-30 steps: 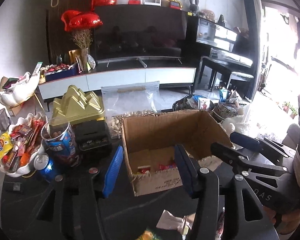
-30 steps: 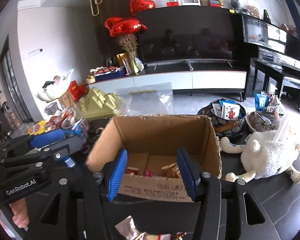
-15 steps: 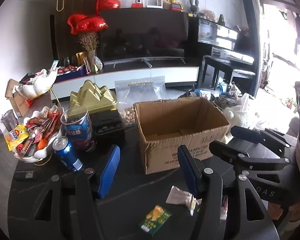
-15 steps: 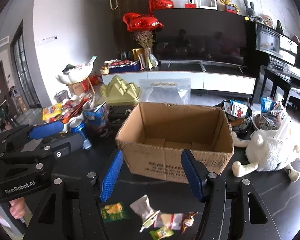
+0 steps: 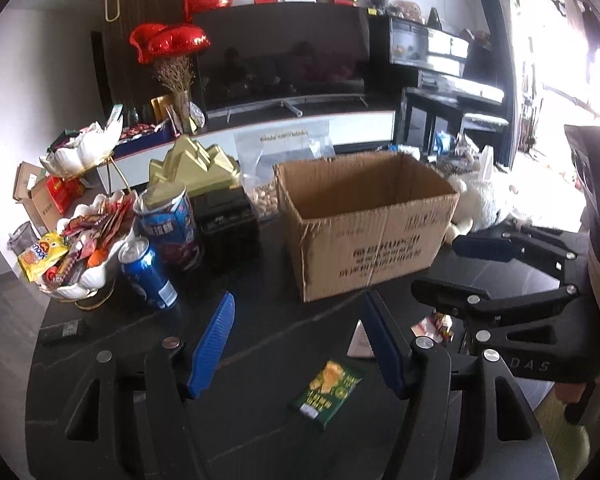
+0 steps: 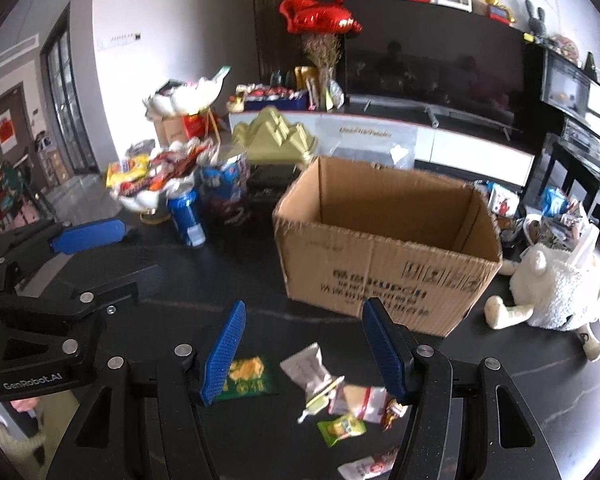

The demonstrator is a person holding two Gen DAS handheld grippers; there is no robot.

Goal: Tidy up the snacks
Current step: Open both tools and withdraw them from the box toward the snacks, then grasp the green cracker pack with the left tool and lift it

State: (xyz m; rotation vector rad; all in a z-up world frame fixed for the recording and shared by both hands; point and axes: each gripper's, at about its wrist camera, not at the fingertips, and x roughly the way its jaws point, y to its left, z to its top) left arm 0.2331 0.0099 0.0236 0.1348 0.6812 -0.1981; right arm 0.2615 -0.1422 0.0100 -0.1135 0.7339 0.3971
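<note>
We're over the dark table [image 5: 260, 420] now, both tools spread wide and carrying nothing. Our left gripper [image 5: 296, 344] frames the green packet [image 5: 327, 390], which lies flat at lower centre of its view, between the blue pads but below them, not touched. Our right gripper [image 6: 304, 350] looks down on the loose pile: the same green packet [image 6: 246, 374] by its left pad, a silver wrapper [image 6: 306, 366] in the middle, a clear pouch with a red strip [image 6: 360, 398] and a small yellow-green sachet [image 6: 342, 430] lower down.

The cardboard box [image 5: 364, 228] stands open-topped at centre frame, well behind the snacks; from here we can't see what's inside it.

What worries us: these packets lie flat on a slick top, so pads closing on one may skate it away or pinch only a corner. The pile overlaps, so the right tool could snag two wrappers at once. And both tools sit close together over one packet; reaching together, we risk a clash. The blue can [image 5: 148, 274] at mid-left stands clear.
</note>
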